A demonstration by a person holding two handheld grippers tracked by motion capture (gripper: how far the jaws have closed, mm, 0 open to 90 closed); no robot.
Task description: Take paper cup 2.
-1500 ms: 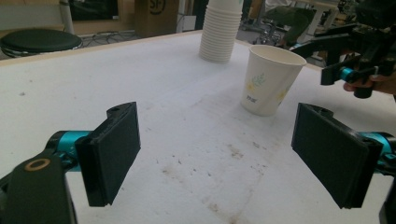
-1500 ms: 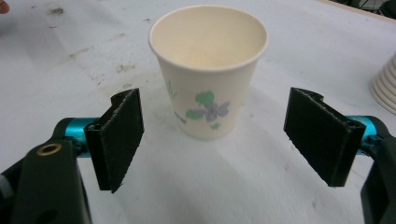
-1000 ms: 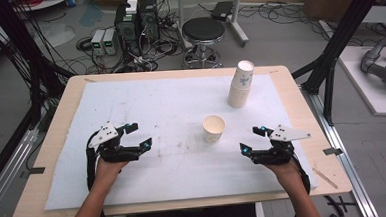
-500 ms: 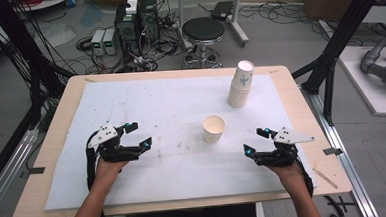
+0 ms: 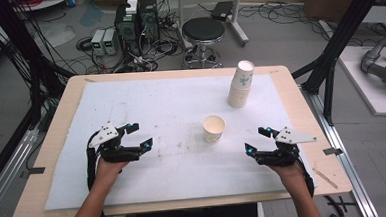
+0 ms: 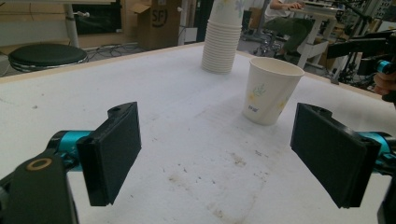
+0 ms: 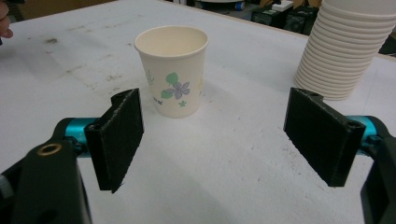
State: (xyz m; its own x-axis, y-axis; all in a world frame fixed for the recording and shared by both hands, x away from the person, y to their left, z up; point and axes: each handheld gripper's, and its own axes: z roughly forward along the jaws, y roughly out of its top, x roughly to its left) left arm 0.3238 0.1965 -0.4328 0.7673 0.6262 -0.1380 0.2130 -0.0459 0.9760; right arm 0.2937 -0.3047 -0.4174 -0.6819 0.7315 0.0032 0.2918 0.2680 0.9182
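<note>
The single paper cup stands upright and empty on the white mat of the bench, a little right of the middle and nearer to the front edge than the stack of cups. The stack stands behind it, close to the back right corner of the mat, apart from the single cup.

The right tool rests low near the front right part of the mat, released, with its 2 jaws wide apart and nothing between them. In the right gripper view the cup stands just ahead of the jaws, not touched.

The left tool is near the front left part of the mat, also released and empty, well apart from the cup.
</note>
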